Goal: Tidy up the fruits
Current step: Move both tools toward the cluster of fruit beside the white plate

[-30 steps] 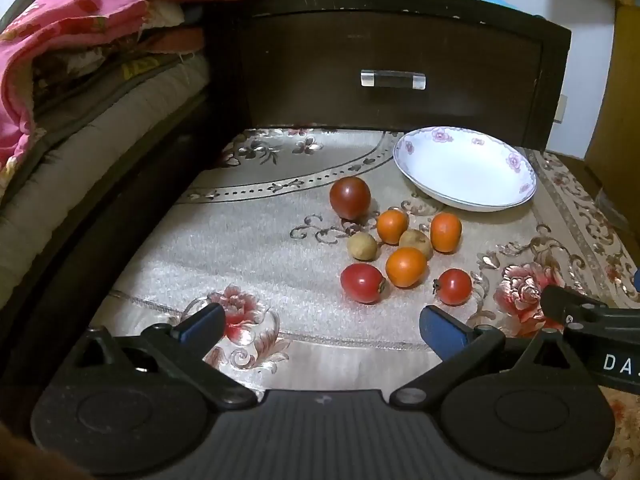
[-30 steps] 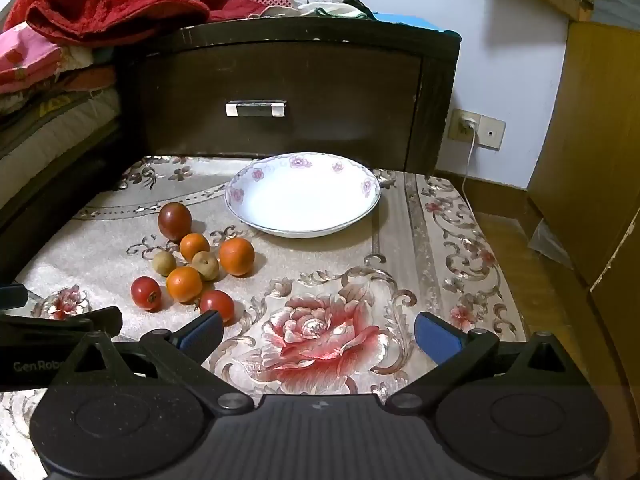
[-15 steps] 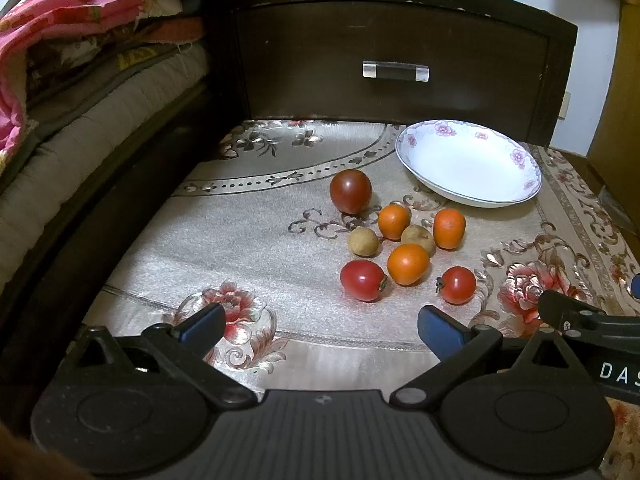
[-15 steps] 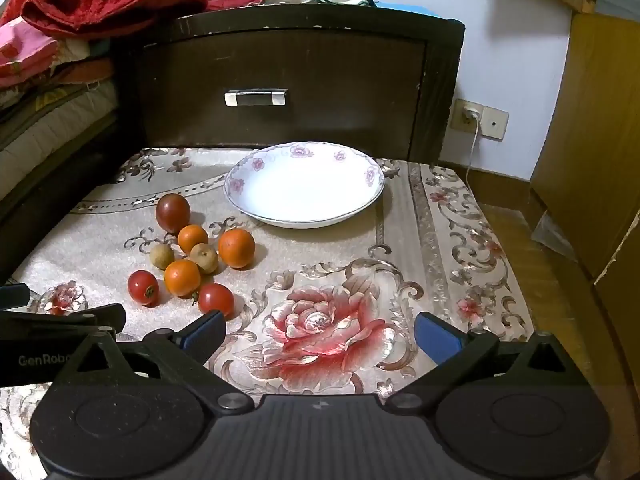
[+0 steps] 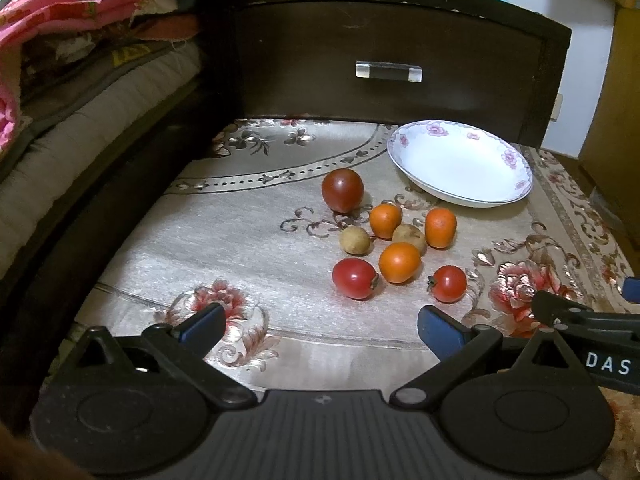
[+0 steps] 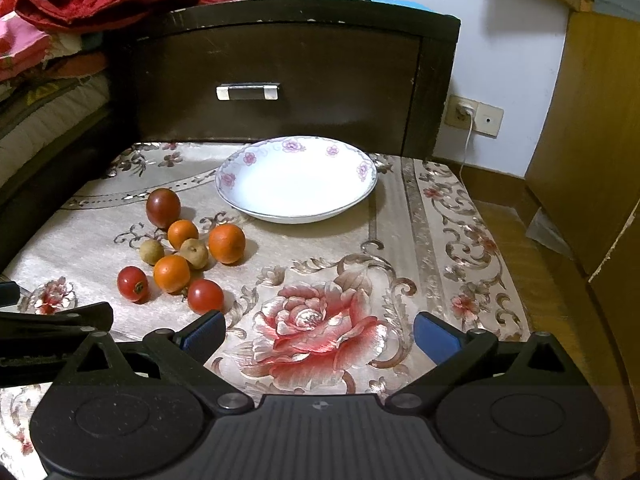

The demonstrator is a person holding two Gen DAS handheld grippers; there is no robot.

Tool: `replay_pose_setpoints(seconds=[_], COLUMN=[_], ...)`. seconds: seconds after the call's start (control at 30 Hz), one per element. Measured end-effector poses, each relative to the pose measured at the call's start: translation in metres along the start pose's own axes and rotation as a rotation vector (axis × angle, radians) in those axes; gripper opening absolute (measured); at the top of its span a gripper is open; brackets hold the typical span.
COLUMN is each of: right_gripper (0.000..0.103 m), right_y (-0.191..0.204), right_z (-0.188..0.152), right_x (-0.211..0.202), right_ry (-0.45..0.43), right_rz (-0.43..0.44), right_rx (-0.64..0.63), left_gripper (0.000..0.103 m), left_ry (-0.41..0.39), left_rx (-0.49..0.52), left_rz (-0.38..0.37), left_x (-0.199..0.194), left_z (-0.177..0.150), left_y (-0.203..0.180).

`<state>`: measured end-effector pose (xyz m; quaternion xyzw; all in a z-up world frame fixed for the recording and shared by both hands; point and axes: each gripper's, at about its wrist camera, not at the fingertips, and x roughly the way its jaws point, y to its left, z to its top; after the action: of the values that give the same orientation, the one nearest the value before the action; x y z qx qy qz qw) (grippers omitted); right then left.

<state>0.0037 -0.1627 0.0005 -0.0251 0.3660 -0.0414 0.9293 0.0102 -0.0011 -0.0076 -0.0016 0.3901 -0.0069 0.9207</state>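
Note:
Several small fruits lie clustered on a floral cloth: a dark red tomato [image 5: 343, 190] [image 6: 163, 207], three orange fruits, among them the nearest orange one [image 5: 399, 262] [image 6: 171, 273], two tan longans [image 5: 354, 240] [image 6: 194, 253], and two red cherry tomatoes [image 5: 355, 278] [image 5: 448, 283] [image 6: 205, 296]. An empty white bowl [image 5: 460, 162] [image 6: 296, 179] with pink flowers sits behind them. My left gripper [image 5: 322, 326] is open, short of the fruits. My right gripper [image 6: 320, 332] is open over the big rose pattern, right of the fruits.
A dark wooden drawer front [image 5: 388, 70] with a clear handle stands behind the bowl. Bedding [image 5: 80, 92] is stacked at the left. The cloth's right edge drops to a wood floor [image 6: 532, 264] beside a cabinet [image 6: 600, 128] and a wall socket [image 6: 474, 116].
Both grippers have moved a little forward toward the fruits and bowl, which look nearer. Both stay open; no fruit has moved.

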Motion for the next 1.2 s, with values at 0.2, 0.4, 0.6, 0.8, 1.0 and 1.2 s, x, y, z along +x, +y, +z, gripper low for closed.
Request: replay_pose_setpoints(seconds=[0.2,0.4,0.6,0.8,1.0,1.2], right_gripper=[0.096,0.096,0.096,0.096,0.096,0.096], right_y=[-0.002,-0.003,-0.001,-0.001,0.001,0.004], right_z=[0.0,0.0,0.0,-0.001,-0.001,0.0], right_x=[0.003,0.005,0.006,0.007,0.008,0.013], right_ry=[0.019,0.028,0.037,0.046,0.056,0.069], right_rz=[-0.002,0.004,0.012,0.021,0.035,0.052], right_rx=[0.014,0.024,0.029,0.032,0.028,0.024], left_gripper=[0.103,0.103,0.103,0.103,0.103,0.103], left_ry=[0.007,0.017,0.026,0.024,0.029,0.04], left_rx=[-0.001,-0.02,-0.026,-0.011,-0.012,-0.022], left_rz=[-0.009,-0.022,-0.017,0.001,0.004,0.004], left_x=[0.002,0.005,0.009,0.011,0.013,0.018], left_z=[0.0,-0.001,0.0,-0.001,-0.001,-0.002], left_y=[-0.001,0.002,0.003,0.001,0.002,0.008])
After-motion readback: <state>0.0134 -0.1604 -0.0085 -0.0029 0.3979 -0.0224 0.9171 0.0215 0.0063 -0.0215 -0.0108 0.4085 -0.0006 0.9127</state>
